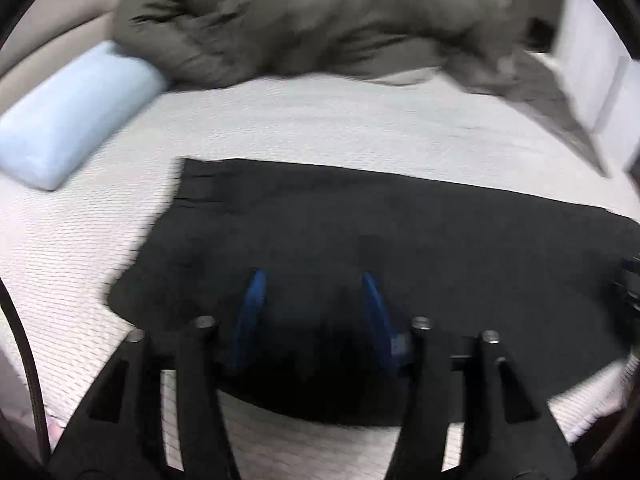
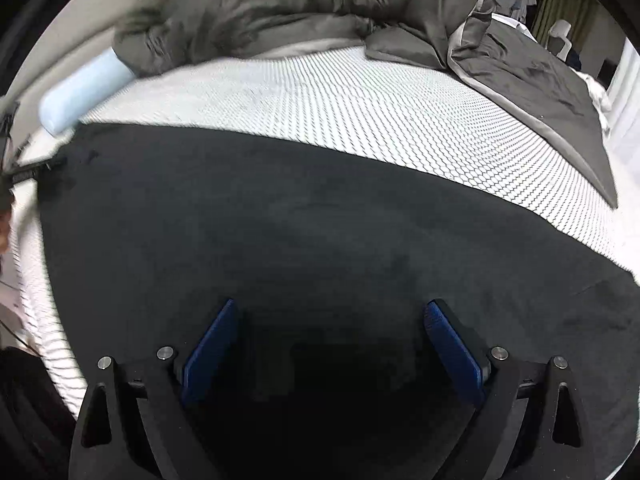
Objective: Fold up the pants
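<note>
Both the left gripper [image 1: 314, 280] and the right gripper [image 2: 332, 312] hang with jaws apart and nothing between them, directly over the black pants [image 1: 360, 240], which lie flat on the bed [image 1: 320, 120] under and ahead of the jaws. Beyond the pants, ahead-left of the jaws, lies a pale blue pillow [image 1: 76, 112], and farthest off a rumpled grey blanket [image 1: 300, 20].

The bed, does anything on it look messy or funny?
Yes. The grey duvet is bunched in a crumpled heap along the far side, partly covering one end of the light blue pillow. The black pants lie flat on the mattress.
</note>
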Tool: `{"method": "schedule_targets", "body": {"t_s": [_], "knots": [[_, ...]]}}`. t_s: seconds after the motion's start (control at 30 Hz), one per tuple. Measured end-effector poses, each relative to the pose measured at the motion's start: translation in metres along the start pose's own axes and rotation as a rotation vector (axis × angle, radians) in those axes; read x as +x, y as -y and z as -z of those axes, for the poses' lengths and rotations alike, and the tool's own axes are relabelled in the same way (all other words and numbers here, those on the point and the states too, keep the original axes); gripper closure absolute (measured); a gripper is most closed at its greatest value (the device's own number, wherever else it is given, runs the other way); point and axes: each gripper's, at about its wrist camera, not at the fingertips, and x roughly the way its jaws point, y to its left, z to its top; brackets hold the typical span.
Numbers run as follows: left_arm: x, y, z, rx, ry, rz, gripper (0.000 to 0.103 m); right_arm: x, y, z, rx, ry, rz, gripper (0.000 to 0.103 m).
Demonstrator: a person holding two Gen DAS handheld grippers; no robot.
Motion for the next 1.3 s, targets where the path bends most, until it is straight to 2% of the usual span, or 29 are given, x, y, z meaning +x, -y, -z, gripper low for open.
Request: {"method": "schedule_targets", "body": {"t_s": [0.03, 0.07, 0.13, 0.17, 0.2, 0.23, 0.3, 0.37, 0.47, 0.57, 0.67, 0.73, 0.8, 0.87, 0.93, 1.03, 1.13, 1.23, 1.3], "knots": [[-0.002, 0.014, 0.005, 0.042, 0.002, 0.029, 0.028, -0.003, -0.004, 0.0, 0.007, 0.013, -0.035, 0.007], [-0.003, 0.026, 0.01, 0.084, 0.003, 0.047, 0.023, -0.005, -0.008, 0.0, 0.003, 0.019, -0.052, 0.007], [0.006, 0.045, 0.022, 0.156, -0.042, 0.071, 0.023, -0.006, -0.022, 0.002, -0.036, 0.023, -0.065, 0.007], [0.016, 0.05, 0.028, 0.168, -0.082, 0.049, 0.023, -0.003, -0.032, 0.005, -0.087, 0.006, -0.051, 0.007], [0.025, 0.053, 0.029, 0.168, -0.106, 0.023, 0.023, 0.0, -0.038, 0.008, -0.127, -0.009, -0.033, 0.007], [0.03, 0.052, 0.032, 0.157, -0.111, 0.009, 0.017, 0.002, -0.042, 0.013, -0.171, -0.025, -0.011, 0.007], [0.028, 0.049, 0.034, 0.112, -0.101, 0.002, 0.013, 0.003, -0.039, 0.028, -0.236, -0.057, 0.0, 0.007], [0.029, 0.054, 0.032, 0.106, -0.1, -0.014, 0.013, -0.005, -0.018, 0.038, -0.218, -0.061, -0.008, 0.007], [0.029, 0.054, 0.037, 0.086, -0.094, -0.024, 0.013, -0.02, 0.036, 0.056, -0.149, -0.066, 0.076, 0.007], [0.022, 0.053, 0.037, 0.057, -0.089, -0.044, 0.013, -0.032, 0.108, 0.08, 0.016, -0.076, 0.172, 0.007], [0.009, 0.054, 0.032, 0.019, -0.058, -0.063, 0.013, -0.049, 0.163, 0.102, 0.173, -0.052, 0.246, 0.007], [-0.012, 0.068, 0.031, 0.015, -0.004, -0.028, 0.013, -0.063, 0.178, 0.112, 0.211, -0.011, 0.222, 0.01], [-0.027, 0.088, 0.027, 0.041, 0.037, 0.017, 0.011, -0.068, 0.172, 0.114, 0.181, 0.002, 0.241, 0.009], [-0.037, 0.127, 0.025, 0.101, 0.064, 0.072, 0.001, -0.068, 0.157, 0.111, 0.14, 0.0, 0.263, 0.009], [-0.038, 0.166, 0.026, 0.17, 0.063, 0.146, 0.001, -0.067, 0.131, 0.101, 0.095, 0.026, 0.192, 0.009], [-0.022, 0.246, 0.036, 0.321, -0.013, 0.307, 0.001, -0.064, 0.078, 0.086, -0.046, 0.07, 0.095, 0.009], [-0.001, 0.311, 0.052, 0.463, -0.082, 0.389, 0.001, -0.049, 0.033, 0.078, -0.16, 0.06, 0.072, 0.008], [0.016, 0.337, 0.068, 0.548, -0.141, 0.375, 0.001, -0.036, 0.032, 0.083, -0.185, 0.006, 0.099, 0.008], [0.018, 0.335, 0.079, 0.573, -0.122, 0.387, 0.001, -0.045, 0.06, 0.092, -0.15, -0.003, 0.123, 0.007]]}}
